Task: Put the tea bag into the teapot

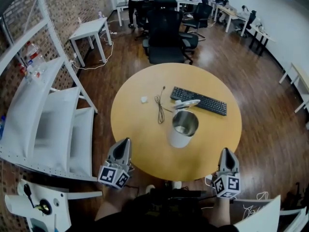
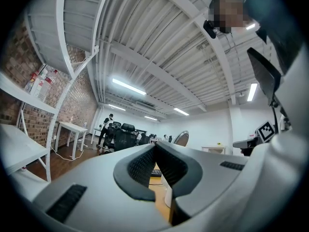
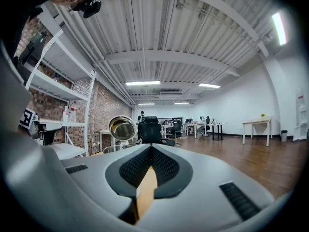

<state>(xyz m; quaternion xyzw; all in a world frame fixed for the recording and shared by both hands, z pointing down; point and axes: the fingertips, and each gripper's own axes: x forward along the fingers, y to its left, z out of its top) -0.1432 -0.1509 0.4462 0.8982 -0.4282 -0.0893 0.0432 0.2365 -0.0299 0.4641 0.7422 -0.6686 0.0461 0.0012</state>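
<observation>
The teapot (image 1: 183, 128), white with a shiny metal rim and its lid (image 1: 186, 104) tipped open at the back, stands a little right of the middle of the round wooden table (image 1: 135, 144). The tea bag (image 1: 144, 99), a small white square, lies on the table to the far left of the pot. My left gripper (image 1: 126, 140) hovers at the table's near left edge and my right gripper (image 1: 227, 150) at its near right edge. Both are shut with nothing in them. In the right gripper view the raised lid (image 3: 121, 128) shows to the left beyond the closed jaws.
A black keyboard (image 1: 199, 100) lies behind the teapot, and a thin dark cable (image 1: 160, 108) runs between the tea bag and the pot. White shelving (image 1: 48, 124) stands close on the left. A black office chair (image 1: 165, 33) is behind the table.
</observation>
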